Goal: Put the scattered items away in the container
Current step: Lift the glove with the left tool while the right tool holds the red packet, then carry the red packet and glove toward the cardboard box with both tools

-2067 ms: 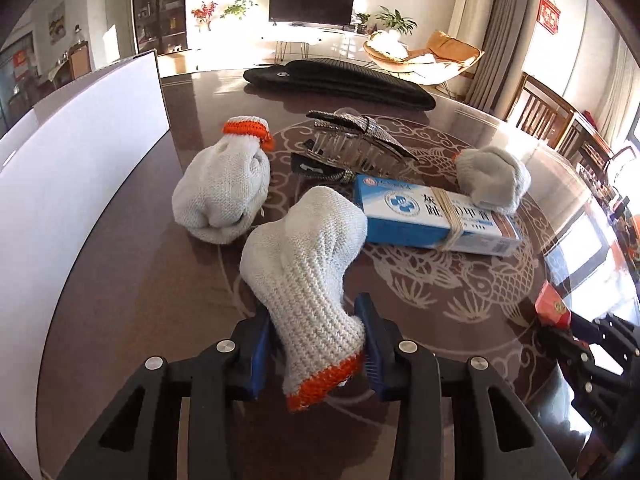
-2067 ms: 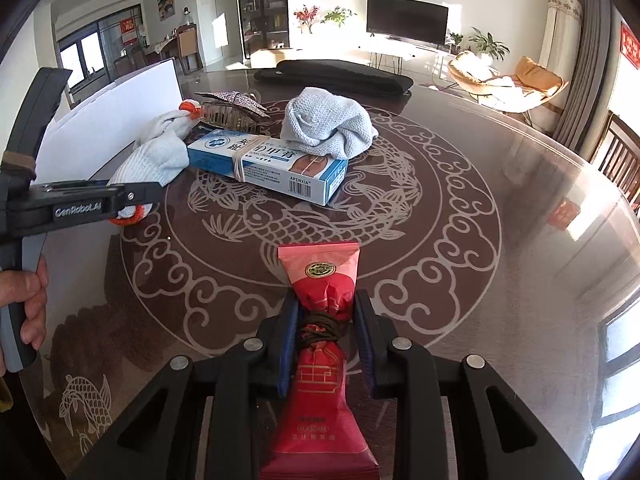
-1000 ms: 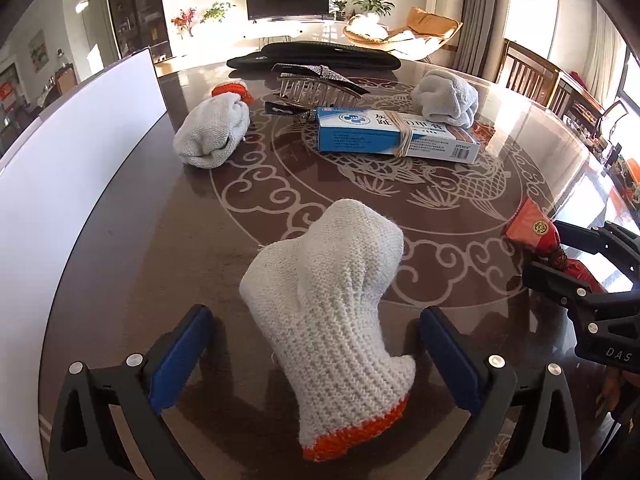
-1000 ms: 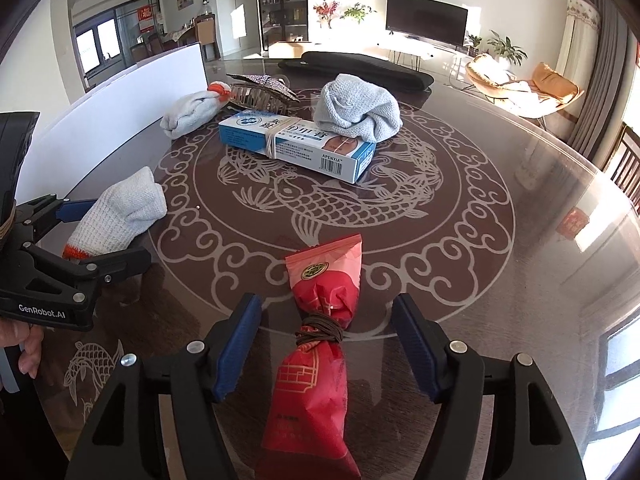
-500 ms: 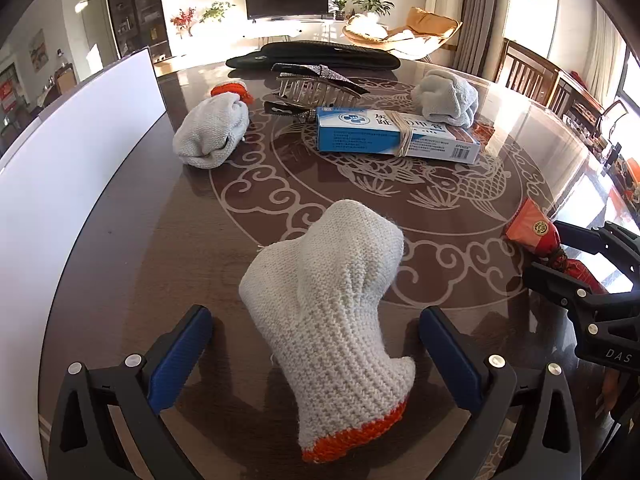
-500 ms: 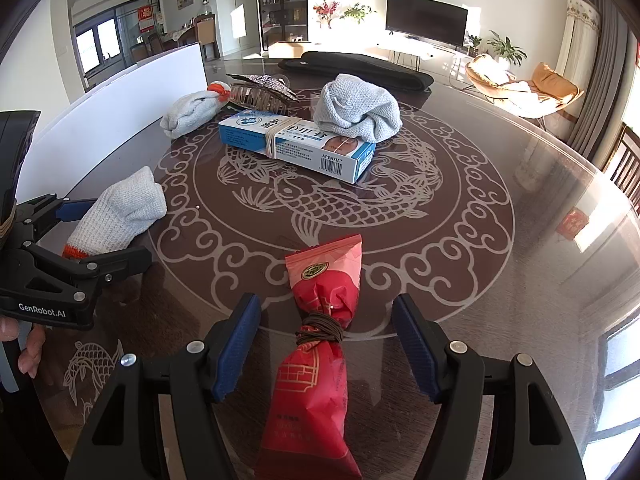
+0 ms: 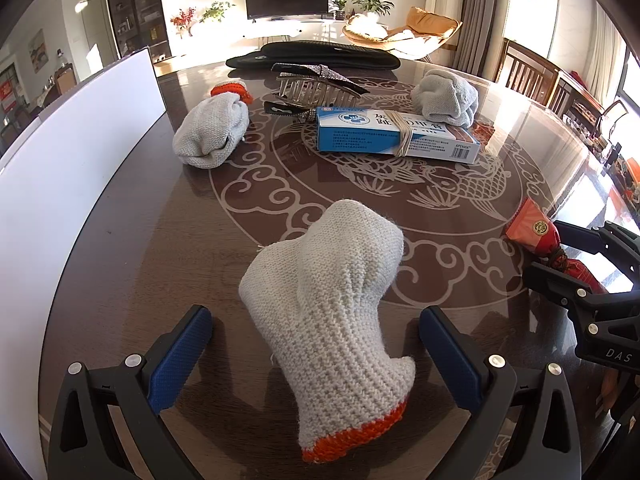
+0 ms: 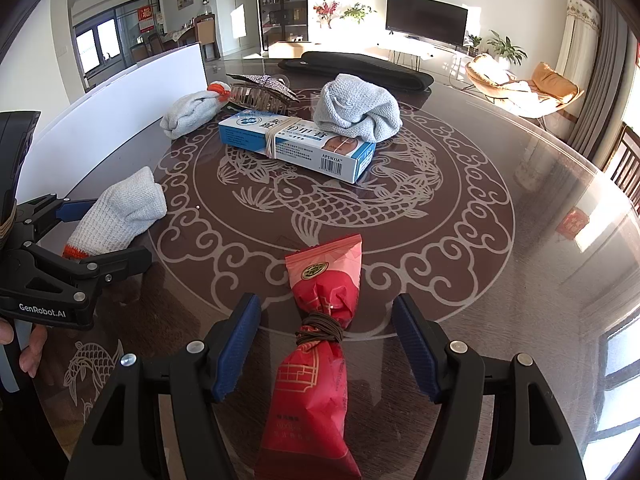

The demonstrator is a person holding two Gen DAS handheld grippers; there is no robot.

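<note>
A white knitted glove with an orange cuff [image 7: 332, 304] lies on the dark table between the wide-apart fingers of my left gripper [image 7: 316, 344], which is open. The same glove [image 8: 120, 210] and the left gripper [image 8: 96, 236] show at the left in the right wrist view. A red snack packet tied with brown cord [image 8: 320, 344] lies between the blue pads of my open right gripper [image 8: 328, 340]. Further back lie a second orange-cuffed glove [image 7: 212, 132], a blue and white box with a rubber band [image 7: 396, 136], a grey rolled cloth [image 7: 446, 98] and a hair claw clip [image 7: 316, 88].
A tall white board [image 7: 72, 168] stands along the table's left side. A long black bag [image 7: 312, 54] lies at the far edge. A hand [image 8: 28, 344] holds the left gripper's handle. Wooden chairs [image 7: 532, 76] stand at the right.
Both grippers opened: the left let go of the glove and the right let go of the red packet, both now lying on the table nearer the front. Nothing moved in the last second.
</note>
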